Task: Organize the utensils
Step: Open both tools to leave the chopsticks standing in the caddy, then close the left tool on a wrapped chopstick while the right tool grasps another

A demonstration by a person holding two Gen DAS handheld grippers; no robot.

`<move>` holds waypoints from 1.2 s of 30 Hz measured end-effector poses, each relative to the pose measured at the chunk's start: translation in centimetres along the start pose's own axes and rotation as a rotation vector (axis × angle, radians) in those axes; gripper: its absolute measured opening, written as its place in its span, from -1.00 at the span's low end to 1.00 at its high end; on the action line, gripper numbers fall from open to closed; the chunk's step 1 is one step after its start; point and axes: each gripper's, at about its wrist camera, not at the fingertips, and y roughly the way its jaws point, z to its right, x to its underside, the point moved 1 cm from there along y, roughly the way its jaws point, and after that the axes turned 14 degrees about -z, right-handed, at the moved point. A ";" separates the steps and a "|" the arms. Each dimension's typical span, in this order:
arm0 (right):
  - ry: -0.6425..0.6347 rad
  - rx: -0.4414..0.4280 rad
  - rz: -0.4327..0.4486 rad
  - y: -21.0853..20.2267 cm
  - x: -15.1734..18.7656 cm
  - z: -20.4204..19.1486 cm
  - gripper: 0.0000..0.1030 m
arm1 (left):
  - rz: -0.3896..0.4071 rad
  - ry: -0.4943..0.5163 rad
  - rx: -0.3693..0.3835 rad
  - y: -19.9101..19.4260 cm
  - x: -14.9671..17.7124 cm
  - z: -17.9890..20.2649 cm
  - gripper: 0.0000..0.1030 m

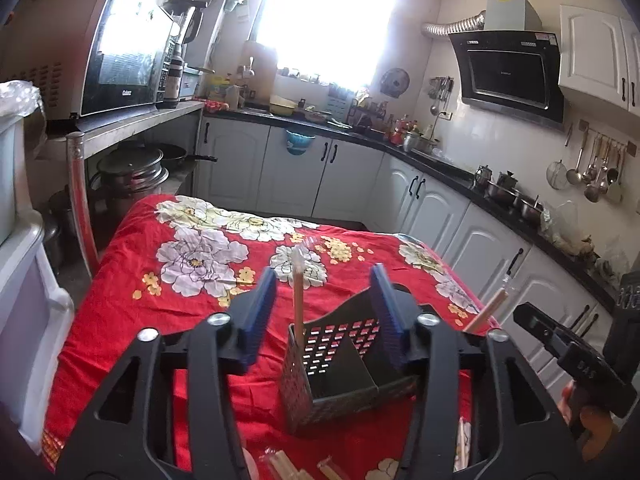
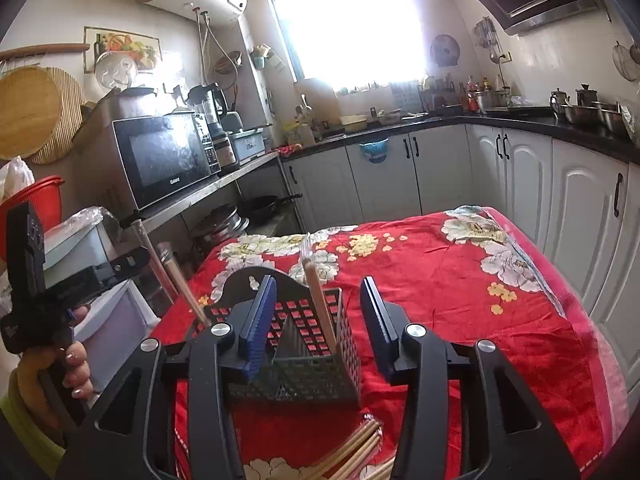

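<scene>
A black perforated utensil holder (image 1: 340, 372) (image 2: 308, 344) stands on the red floral cloth. In the left wrist view my left gripper (image 1: 324, 312) is open around a wrapped chopstick pair (image 1: 298, 288) that stands upright in the holder's left corner, and neither pad touches it. Another pair (image 1: 486, 312) leans at the right, its foot hidden. My right gripper (image 2: 318, 320) is open too, around a wrapped pair (image 2: 318, 304) that stands in the holder clear of both pads. More wrapped chopsticks (image 2: 176, 280) lean at the holder's left. Loose packs (image 2: 352, 452) (image 1: 280, 464) lie in front.
The table (image 1: 120, 300) (image 2: 520, 340) drops off at its left, right and far edges. White cabinets (image 1: 440, 216) under a black counter run along the back and right. A microwave shelf (image 2: 168, 156) and plastic drawers (image 1: 24, 300) stand at the left. A hand (image 2: 76, 372) holds the other gripper.
</scene>
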 end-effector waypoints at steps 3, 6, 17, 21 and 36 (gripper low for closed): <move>0.002 0.002 -0.006 -0.3 0.4 -0.1 -0.10 | 0.002 -0.002 0.013 -0.7 0.5 -0.1 0.09; -0.001 0.004 -0.011 -0.7 0.8 -0.3 -0.03 | -0.002 -0.004 0.021 -1.2 1.1 -0.1 0.24; -0.010 0.002 -0.035 -2.2 2.8 -0.9 0.14 | -0.023 -0.023 0.044 -2.7 3.8 -0.2 0.79; -0.018 -0.005 -0.047 -2.8 3.7 -1.2 0.17 | -0.037 -0.032 0.045 -3.1 4.8 -0.4 0.79; -0.025 -0.009 -0.123 -3.1 6.9 -1.7 0.19 | -0.094 -0.059 0.023 -3.4 8.1 -1.7 0.79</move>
